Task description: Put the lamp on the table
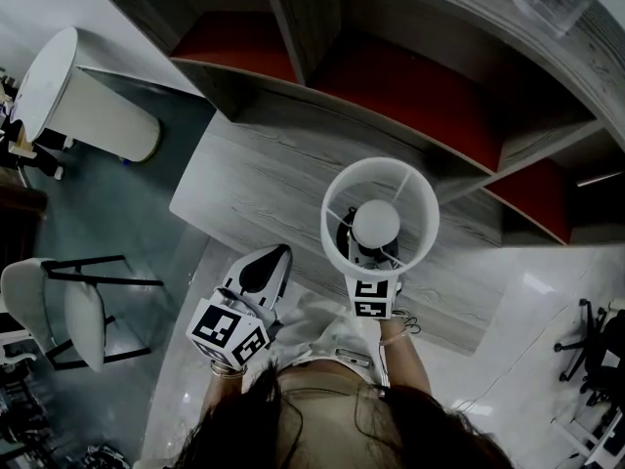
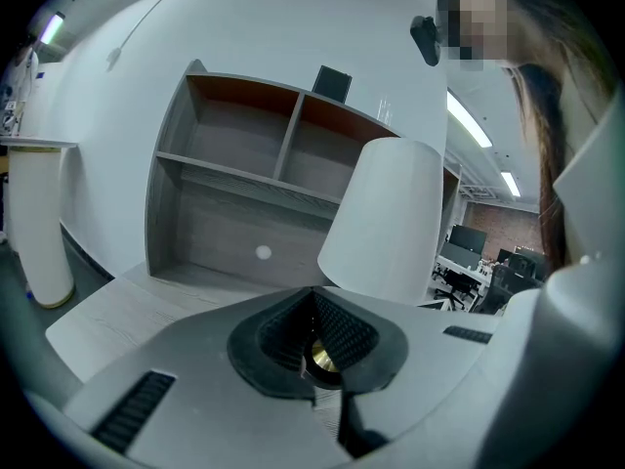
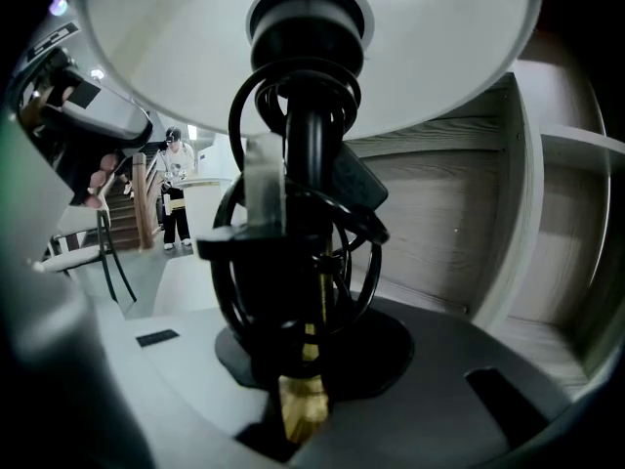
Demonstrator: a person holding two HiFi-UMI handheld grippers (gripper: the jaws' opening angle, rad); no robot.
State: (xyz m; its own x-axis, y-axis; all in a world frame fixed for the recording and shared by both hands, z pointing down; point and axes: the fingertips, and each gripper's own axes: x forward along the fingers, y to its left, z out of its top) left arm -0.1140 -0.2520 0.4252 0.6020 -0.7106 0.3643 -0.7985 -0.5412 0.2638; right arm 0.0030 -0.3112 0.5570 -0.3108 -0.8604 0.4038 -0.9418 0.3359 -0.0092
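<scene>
My right gripper [image 3: 303,360] is clenched on the lamp [image 3: 308,213] at its black stem, just under the shade. That low hold carries it upright, with the wound cord [image 3: 361,252] bunched at the jaws. From the head view it sits over the table [image 1: 264,184], with the shelf [image 1: 410,86] at 12 o'clock. My left gripper [image 2: 317,350], at the lamp's 7 o'clock, is closed on nothing and held clear.

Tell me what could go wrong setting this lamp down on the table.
The right gripper grips the lamp by its stem over the coiled cord, so it may slip or tilt. The wide shade seems near the shelf unit and could knock it. The left gripper is empty, so nothing steadies the lamp.
</scene>
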